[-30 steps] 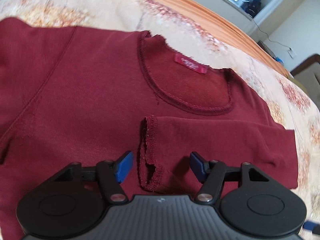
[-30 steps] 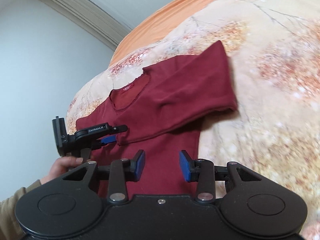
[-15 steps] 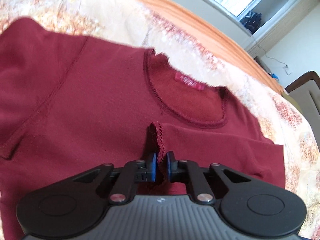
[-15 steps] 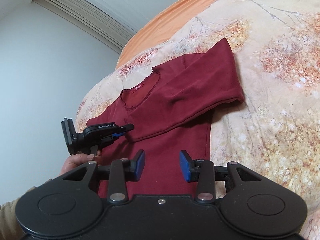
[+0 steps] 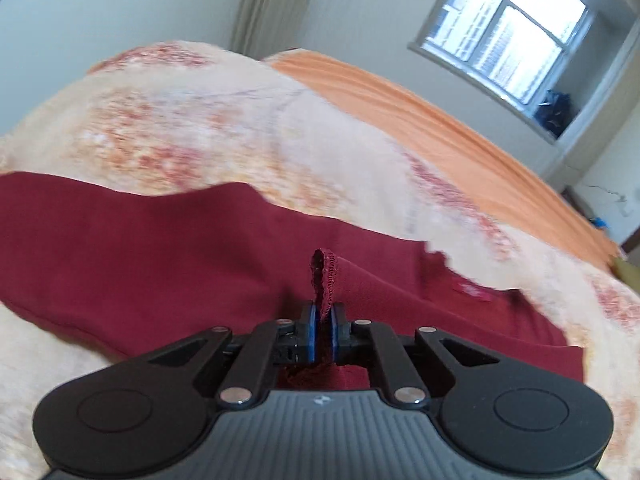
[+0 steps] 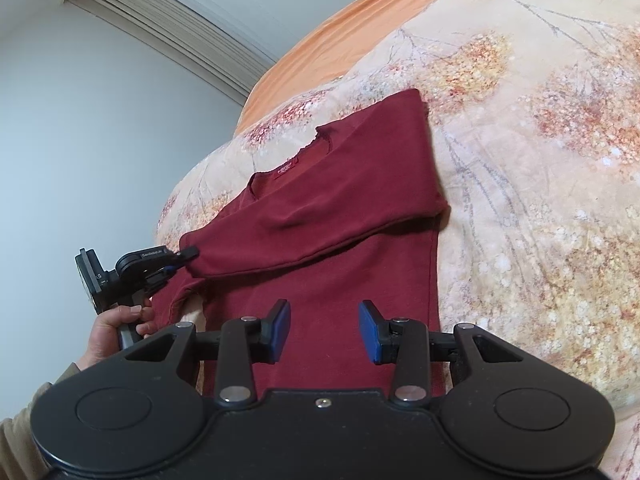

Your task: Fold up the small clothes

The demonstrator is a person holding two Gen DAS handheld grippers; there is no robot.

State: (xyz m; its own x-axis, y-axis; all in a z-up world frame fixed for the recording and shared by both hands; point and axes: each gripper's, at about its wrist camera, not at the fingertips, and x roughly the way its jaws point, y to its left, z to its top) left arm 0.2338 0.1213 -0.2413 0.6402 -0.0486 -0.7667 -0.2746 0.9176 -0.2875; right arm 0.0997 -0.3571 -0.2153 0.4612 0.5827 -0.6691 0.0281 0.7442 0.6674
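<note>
A dark red long-sleeved top (image 6: 328,240) lies flat on the bed, one sleeve folded across its chest. My left gripper (image 5: 322,320) is shut on that sleeve's cuff (image 5: 322,276) and holds it lifted above the top's body (image 5: 140,248). In the right wrist view the left gripper (image 6: 176,264) sits at the top's left side with the sleeve (image 6: 304,236) stretched to it. My right gripper (image 6: 324,330) is open and empty, hovering over the top's lower body. The red neck label (image 6: 286,168) shows at the collar.
The bed has a cream floral quilt (image 6: 540,160) with an orange sheet (image 5: 440,120) along its far edge. A window (image 5: 504,28) and a grey wall stand beyond. The person's hand (image 6: 116,320) holds the left gripper at the bed's left side.
My left gripper closed on the sleeve cuff, then lifted it and pulled it left across the top. The left camera tilted up. The right gripper stayed open and nearly still.
</note>
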